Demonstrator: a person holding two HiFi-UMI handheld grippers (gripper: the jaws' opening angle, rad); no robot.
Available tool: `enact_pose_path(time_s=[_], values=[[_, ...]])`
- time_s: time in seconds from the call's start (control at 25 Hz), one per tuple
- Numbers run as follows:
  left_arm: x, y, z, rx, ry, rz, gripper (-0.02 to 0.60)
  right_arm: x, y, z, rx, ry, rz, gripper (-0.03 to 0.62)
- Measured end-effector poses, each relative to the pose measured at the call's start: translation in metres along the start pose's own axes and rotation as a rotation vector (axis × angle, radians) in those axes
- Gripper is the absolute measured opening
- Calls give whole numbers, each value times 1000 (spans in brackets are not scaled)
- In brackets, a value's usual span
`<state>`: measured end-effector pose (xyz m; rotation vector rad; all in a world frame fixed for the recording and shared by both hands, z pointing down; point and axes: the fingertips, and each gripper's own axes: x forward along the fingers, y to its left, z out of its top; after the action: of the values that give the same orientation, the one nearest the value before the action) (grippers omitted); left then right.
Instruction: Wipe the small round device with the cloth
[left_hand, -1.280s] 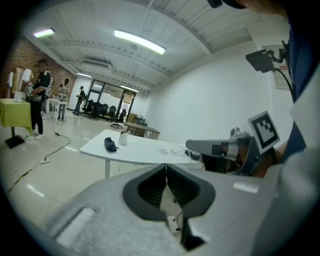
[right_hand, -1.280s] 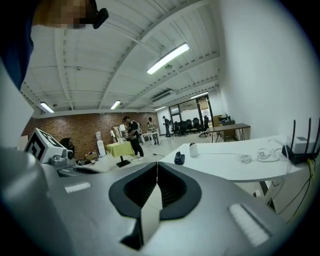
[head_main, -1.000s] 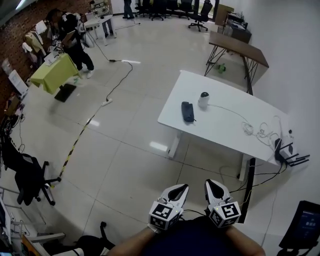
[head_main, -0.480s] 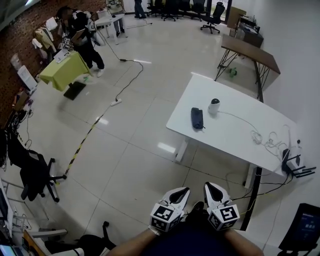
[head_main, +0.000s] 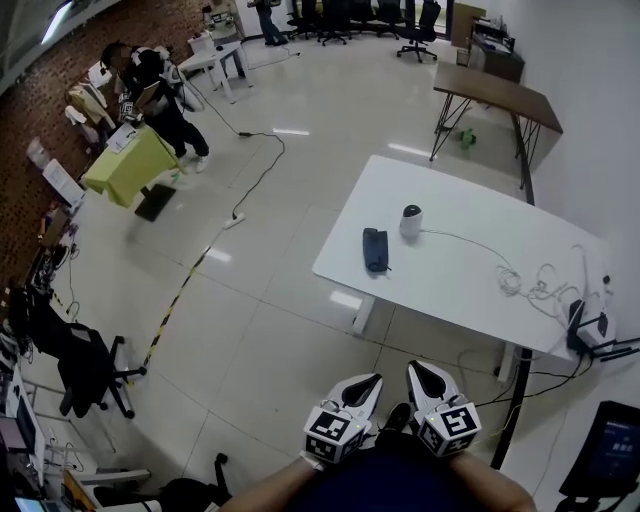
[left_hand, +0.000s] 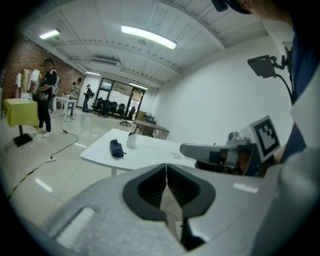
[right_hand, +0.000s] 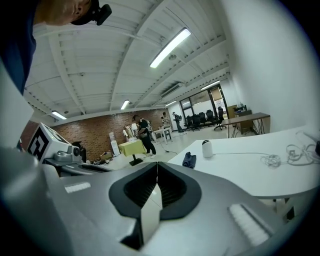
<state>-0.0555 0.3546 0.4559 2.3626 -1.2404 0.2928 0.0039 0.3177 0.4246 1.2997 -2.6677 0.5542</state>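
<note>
Both hand-held grippers are shut and empty. The left hand-held gripper (head_main: 368, 380) and the right hand-held gripper (head_main: 418, 370) are held side by side close to the person's body. Each gripper view shows the dark pads meeting along a single seam with nothing caught in it. That has stayed the same over the last second.

What has changed is the framing. In the head view the white table (head_main: 470, 290) sits a little lower and slightly larger than a second ago, after drifting to the right half a second back. The person seems to be walking and turning toward it, carrying both grippers along.

The small round device (head_main: 411, 221) stands upright on the table, well ahead of both grippers and roughly in line with the right one. The dark blue cloth (head_main: 375, 249) lies bunched just to the left of the device, near it but apart, more in line with the left gripper. A thin white cable (head_main: 470, 243) runs from the device off to the right across the table.

For the task, this looks like the approach only. Open floor (head_main: 290, 330) separates the grippers from the table's near edge, and neither the cloth nor the device is within reach. Wiping has not begun. The gap must be closed first, and one gripper must open before it can take the cloth.
</note>
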Motion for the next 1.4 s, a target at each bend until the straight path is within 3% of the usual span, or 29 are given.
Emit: enact_pose_path(time_s=[0.28,0.72,1.08,1.4], values=[[53,-21,25,64,-19,12,3,-9,-64,19,28,-36,-24,12],[77,-24,39,51,-26,40,3,2,-92,18,45,-42,25,12],[108,12,51,10,-10,-9,3,45,-109,26,45,-19,-20,12],[140,76,97,-3,-33,-72,3,112,-119,54,20,-6,-84,12]])
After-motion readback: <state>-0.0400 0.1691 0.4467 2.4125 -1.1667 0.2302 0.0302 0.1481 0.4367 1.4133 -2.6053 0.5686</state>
